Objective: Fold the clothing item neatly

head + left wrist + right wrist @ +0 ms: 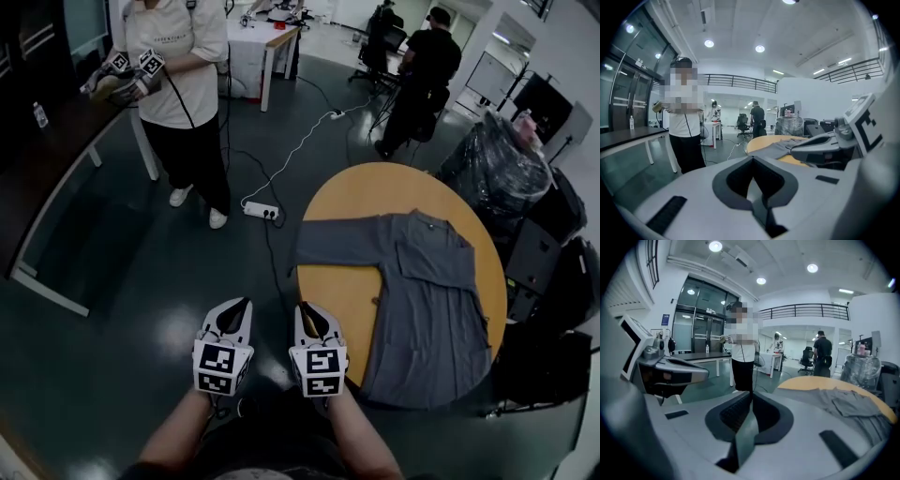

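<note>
Item: grey shirt [422, 291], lay spread flat on the round wooden table [342, 202], one sleeve stretched sideways. My left gripper [238, 307] and right gripper [306, 311]: both clenched, empty, side by side, clear of the shirt.

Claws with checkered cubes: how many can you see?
4. The left claw and right claw sit shut and empty at the bottom, near the round table. The person in white, top left, holds another two. More may be hidden.

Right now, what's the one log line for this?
shirt: spread on table | left gripper: shut, empty | right gripper: shut, empty
</note>
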A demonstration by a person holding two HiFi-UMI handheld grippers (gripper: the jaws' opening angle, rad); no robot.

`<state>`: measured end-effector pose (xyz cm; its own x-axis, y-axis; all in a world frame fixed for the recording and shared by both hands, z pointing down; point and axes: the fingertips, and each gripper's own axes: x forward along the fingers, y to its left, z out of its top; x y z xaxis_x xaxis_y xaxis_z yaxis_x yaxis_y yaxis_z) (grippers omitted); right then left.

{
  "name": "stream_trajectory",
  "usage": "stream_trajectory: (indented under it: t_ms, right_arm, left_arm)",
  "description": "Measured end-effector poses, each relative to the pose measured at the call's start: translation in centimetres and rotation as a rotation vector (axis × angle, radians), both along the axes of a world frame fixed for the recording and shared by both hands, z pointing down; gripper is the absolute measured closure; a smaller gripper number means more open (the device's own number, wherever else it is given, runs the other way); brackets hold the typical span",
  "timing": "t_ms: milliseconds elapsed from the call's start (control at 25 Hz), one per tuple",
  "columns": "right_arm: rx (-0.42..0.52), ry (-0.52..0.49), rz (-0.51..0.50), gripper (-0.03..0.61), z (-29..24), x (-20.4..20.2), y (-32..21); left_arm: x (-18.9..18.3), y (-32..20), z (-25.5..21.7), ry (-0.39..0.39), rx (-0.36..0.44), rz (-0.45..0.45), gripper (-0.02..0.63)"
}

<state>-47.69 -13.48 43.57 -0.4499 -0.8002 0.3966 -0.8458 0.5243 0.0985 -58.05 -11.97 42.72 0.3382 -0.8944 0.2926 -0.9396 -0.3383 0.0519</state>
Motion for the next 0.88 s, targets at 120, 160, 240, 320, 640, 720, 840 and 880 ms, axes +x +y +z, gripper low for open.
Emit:
stream_trajectory:
  t_ms: [120,160,240,320,640,720,840,880]
  right_arm:
    - [-0.054,-0.002,0.036,0.569,3.0,-0.5,-1.0]
    - [-0.068,-0.005,0.047,0.569,4.0,-0.7,-1.5]
    - [-0.084,-0.007,0.075,0.569,6.1,-1.1,-2.6]
    - [-0.079,-0.005,0.101,0.568,7.5,-1.5,-3.7]
    - [-0.069,-0.028,0.124,0.569,10.1,-2.6,-8.3]
    - [-0.069,-0.021,0.133,0.569,11.1,-2.9,-8.7]
    - [-0.105,-0.015,0.170,0.569,13.4,-3.0,-8.6]
    - [-0.127,-0.019,0.195,0.568,14.4,-2.9,-8.6]
  left_arm:
    - [-0.8,-0.9,1.3,0.009,-0.025,-0.019,0.606]
    - [-1.1,-1.5,1.8,0.006,-0.031,-0.025,0.606]
    - [-1.5,-2.7,2.8,-0.007,-0.041,-0.036,0.606]
    - [-1.8,-4.0,3.5,-0.030,-0.047,-0.048,0.606]
    - [-1.8,-9.3,4.6,-0.060,0.001,-0.074,0.606]
    - [-2.1,-10.1,5.7,-0.062,-0.029,-0.079,0.606]
    - [-2.4,-10.7,7.2,-0.053,-0.069,-0.071,0.606]
    - [-2.6,-10.9,7.7,-0.051,-0.076,-0.063,0.606]
